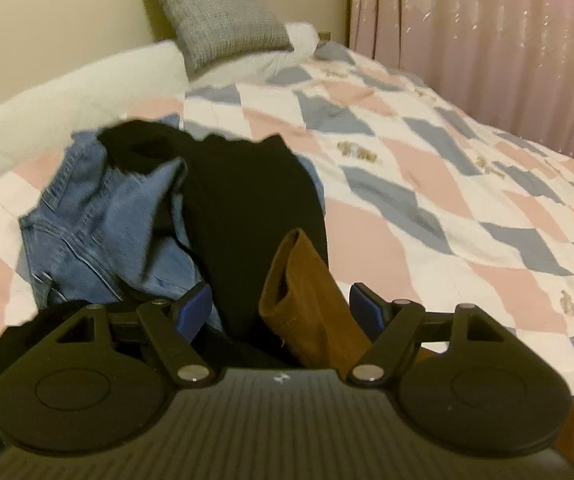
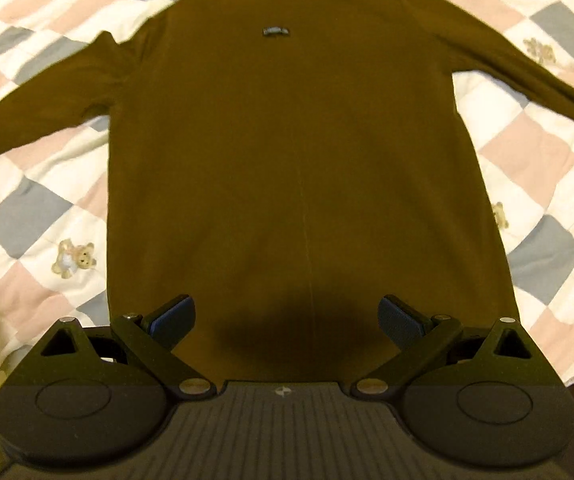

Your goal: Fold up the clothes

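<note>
A brown long-sleeved shirt [image 2: 295, 152] lies flat on the quilt, sleeves spread to both sides, hem nearest the camera. My right gripper [image 2: 287, 318] is open above the hem, fingers apart. In the left wrist view, my left gripper [image 1: 281, 308] is open with a brown sleeve cuff [image 1: 307, 304] lying between the fingers, not pinched. Behind it a black garment [image 1: 247, 208] lies over blue denim jeans [image 1: 107, 220].
The bed has a patchwork quilt [image 1: 447, 184] in pink, blue and white. A grey cushion [image 1: 215, 8] leans on the wall at the head. Pink curtains [image 1: 487, 20] hang at the right. The bed's near edge [image 2: 567, 376] is low in the right wrist view.
</note>
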A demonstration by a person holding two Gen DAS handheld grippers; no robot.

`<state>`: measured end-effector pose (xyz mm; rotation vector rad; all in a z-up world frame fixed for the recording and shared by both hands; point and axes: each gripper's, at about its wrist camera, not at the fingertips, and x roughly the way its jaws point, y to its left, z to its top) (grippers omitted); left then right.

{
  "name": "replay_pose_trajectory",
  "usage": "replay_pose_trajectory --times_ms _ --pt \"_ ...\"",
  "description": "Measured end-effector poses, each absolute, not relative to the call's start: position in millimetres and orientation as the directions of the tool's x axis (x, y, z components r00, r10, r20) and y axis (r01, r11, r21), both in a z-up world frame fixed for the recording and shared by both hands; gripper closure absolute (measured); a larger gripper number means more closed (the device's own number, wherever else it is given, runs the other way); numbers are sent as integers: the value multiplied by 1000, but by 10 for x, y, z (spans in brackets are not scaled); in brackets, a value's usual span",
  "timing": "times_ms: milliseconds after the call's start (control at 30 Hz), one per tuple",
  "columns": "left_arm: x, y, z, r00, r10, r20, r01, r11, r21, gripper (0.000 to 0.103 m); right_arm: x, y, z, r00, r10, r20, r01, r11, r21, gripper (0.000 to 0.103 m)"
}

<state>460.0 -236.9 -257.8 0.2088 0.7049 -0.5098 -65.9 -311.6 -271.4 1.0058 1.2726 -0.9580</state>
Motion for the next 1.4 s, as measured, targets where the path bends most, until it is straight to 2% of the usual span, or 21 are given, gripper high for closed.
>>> replay_pose_trajectory --times_ms 67,100,133,167,200,233,267,333,467,567,633,767,900,1000,1167,1267,1367,1400 --pt "4629 -2401 -2664 632 -383 -674 516 856 -3 45 -606 -3158 -2754 55 1 -999 951 303 52 3" --pt "4625 -2427 -2705 629 -378 -679 517 856 3 57 -578 -3180 -2775 50 6 -999 949 312 49 3" --pt "4617 -2450 -2735 631 -368 -683 514 857 13 65 -553 -3201 -2794 48 10 -999 945 322 49 3" --pt "4611 -2464 -2756 636 -358 -683 509 861 22 65 -530 -3222 -2813 49 13 -999 942 332 50 3" --pt "4605 -2479 -2777 641 -348 -684 503 864 32 71 -511 -3244 -2832 50 15 -999 939 341 52 3" --pt "4583 -2482 -2773 647 -344 -680 497 867 34 91 -501 -3268 -2852 51 17 -999 936 348 54 3" --pt "4538 -2475 -2733 649 -354 -673 497 867 24 97 -502 -3293 -2874 55 19 -998 934 353 58 3" --pt "4356 -2486 -2595 649 -407 -643 528 849 -4 97 -531 -3344 -2915 67 23 -998 930 360 71 3" --pt "3511 -2768 -2243 581 -577 -574 710 704 11 97 -705 -3488 -2965 99 0 -995 927 365 92 4" --pt "2601 -3042 -2054 455 -706 -543 841 541 1 97 -974 -3670 -2952 144 -56 -988 931 346 116 14" --pt "1877 -3226 -2032 347 -773 -531 912 411 -2 96 -1191 -3845 -2907 196 -106 -975 932 331 152 24" --pt "535 -3589 -2385 148 -809 -568 978 204 -36 96 -1760 -4277 -2818 317 -201 -927 929 264 261 28" --pt "-398 -3924 -3296 72 -703 -708 988 149 -46 96 -2346 -4755 -2856 456 -273 -847 889 172 423 27" --pt "-685 -3957 -3772 106 -639 -762 985 173 -8 96 -2675 -5093 -3080 589 -260 -765 806 114 581 27" --pt "-750 -3854 -3821 155 -675 -722 985 160 62 95 -2760 -5453 -3702 798 -83 -597 596 -32 802 27" --pt "-782 -3819 -3818 156 -704 -693 988 125 96 93 -2557 -5532 -4004 849 14 -528 527 -90 845 27" --pt "-748 -3795 -3736 147 -729 -668 989 116 92 93 -2255 -5533 -4185 863 83 -498 504 -92 859 28" --pt "-730 -3791 -3712 143 -736 -662 990 113 88 93 -2157 -5533 -4234 860 103 -500 508 -95 856 34"
